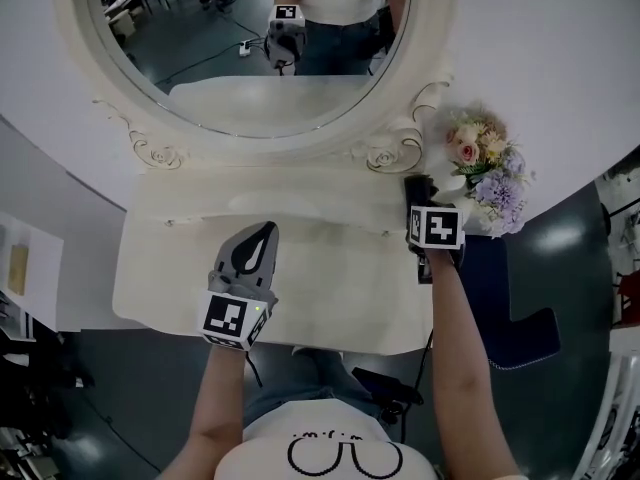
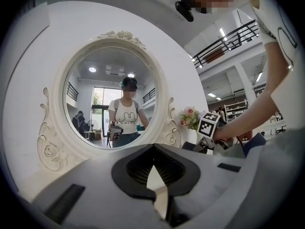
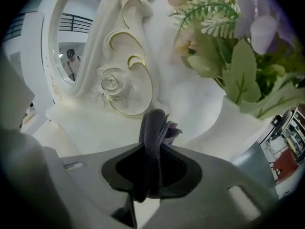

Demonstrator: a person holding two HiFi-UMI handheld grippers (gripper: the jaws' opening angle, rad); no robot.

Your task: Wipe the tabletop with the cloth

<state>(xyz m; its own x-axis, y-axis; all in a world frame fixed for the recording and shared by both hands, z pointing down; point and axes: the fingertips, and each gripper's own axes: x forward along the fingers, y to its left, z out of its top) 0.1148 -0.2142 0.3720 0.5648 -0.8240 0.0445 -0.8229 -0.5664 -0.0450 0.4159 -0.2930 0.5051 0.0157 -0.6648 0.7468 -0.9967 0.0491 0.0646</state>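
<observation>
A dark purple-grey cloth [image 3: 153, 125] sticks up bunched between the jaws of my right gripper [image 3: 154, 146], which is shut on it. This gripper [image 1: 419, 186] tilts down over the back right corner of the white tabletop [image 1: 330, 268], close to the carved mirror frame [image 3: 114, 82] and the white vase [image 3: 224, 123]. In the head view the gripper body hides the cloth. My left gripper [image 1: 267, 229] hovers level over the front left part of the tabletop, pointing at the mirror. Its jaws meet at the tips with nothing held [image 2: 153, 146].
A large round mirror [image 1: 250, 68] in an ornate white frame stands along the back of the table. A bouquet of pink and lilac flowers [image 1: 485, 158] sits at the back right corner. A dark blue seat [image 1: 510, 288] stands to the right of the table.
</observation>
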